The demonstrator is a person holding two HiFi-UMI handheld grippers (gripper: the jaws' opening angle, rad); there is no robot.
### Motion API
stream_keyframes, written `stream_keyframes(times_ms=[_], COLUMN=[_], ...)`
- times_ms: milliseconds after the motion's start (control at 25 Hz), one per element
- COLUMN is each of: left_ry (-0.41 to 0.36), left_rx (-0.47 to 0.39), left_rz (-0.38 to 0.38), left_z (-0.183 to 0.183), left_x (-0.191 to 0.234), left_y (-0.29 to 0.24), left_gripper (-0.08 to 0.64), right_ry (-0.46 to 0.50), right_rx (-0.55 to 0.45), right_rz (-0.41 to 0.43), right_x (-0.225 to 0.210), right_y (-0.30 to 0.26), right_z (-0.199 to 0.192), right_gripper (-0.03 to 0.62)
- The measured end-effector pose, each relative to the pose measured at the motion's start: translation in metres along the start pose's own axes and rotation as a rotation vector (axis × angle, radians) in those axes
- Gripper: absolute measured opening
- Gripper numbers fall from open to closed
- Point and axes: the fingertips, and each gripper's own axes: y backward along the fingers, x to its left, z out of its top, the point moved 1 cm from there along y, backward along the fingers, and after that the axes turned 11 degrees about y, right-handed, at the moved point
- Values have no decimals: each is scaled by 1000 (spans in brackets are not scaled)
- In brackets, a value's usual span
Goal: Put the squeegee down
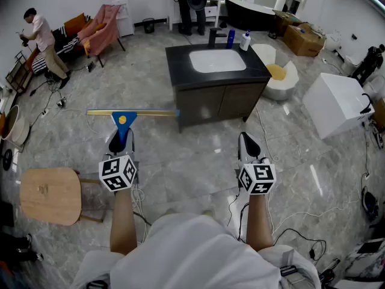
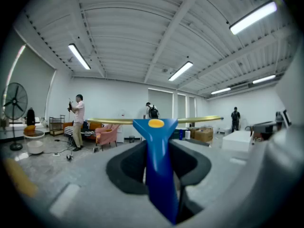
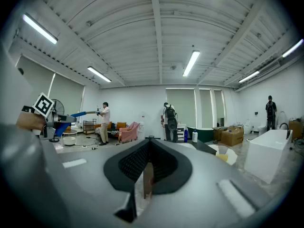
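While left gripper clamps the squeegee, open tiled floor lies ahead.
Blue handle, straight gold-coloured blade; right gripper closed, empty.

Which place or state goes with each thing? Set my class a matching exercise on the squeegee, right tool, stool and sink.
Things:
1 squeegee
2 right tool
3 stool
4 sink

Places or states:
a set in the dark counter
b shut, empty
c on the floor, at the left
d gripped by the left tool

Pairs: 1-d, 2-b, 3-c, 4-a.
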Motion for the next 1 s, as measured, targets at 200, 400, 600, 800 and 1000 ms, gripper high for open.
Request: stream_keyframes(times_ms=[200,400,600,800,1000], left_ry=[-5,-5,-4,-5,-10], left_rx=[-5,-5,-3,5,24], left_rz=[-9,-20,-31,-37,-44], left_z=[-3,-4,-5,-9,-19], left_x=[-7,-16,-21,-27,-48], left_y=[-9,-17,-19,-17,-20], left_gripper=[127,127,127,127,127], right_ry=[-8,-26,-24,-34,-45], right_rx=[-7,-3,-10,-18,-13], right_rz=[6,16,1,-4,-5], right_x=[-4,-9,-13,-14,-28], right_y=[-6,-10,-9,-2,6], right_z=[-3,0,-2,-5,-14], right_gripper=[3,3,3,3,3])
